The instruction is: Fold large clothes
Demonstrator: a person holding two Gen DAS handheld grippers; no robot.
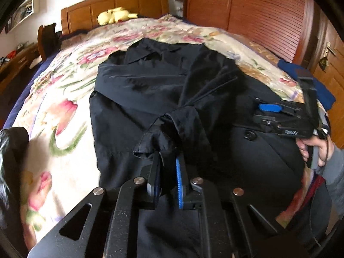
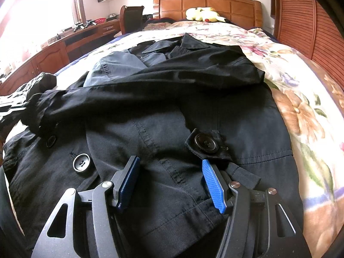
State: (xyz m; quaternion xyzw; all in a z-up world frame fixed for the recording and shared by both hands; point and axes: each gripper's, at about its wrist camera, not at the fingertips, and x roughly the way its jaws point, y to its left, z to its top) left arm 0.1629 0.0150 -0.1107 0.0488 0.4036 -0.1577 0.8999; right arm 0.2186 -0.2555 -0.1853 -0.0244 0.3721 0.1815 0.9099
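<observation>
Left tongs [image 1: 166,161] bottom centre, clamped on the black coat's sleeve cuff [image 1: 159,135]. Right tongs [image 2: 169,172] bottom centre, apart, over the buttoned front. Black coat [image 2: 172,99] mid-frame on the floral bed [image 2: 301,111]; yellow plush [image 2: 203,14] at top by the headboard.

Only a few pale characters show on the right hand-held gripper [image 1: 262,110], too blurred to read.
</observation>
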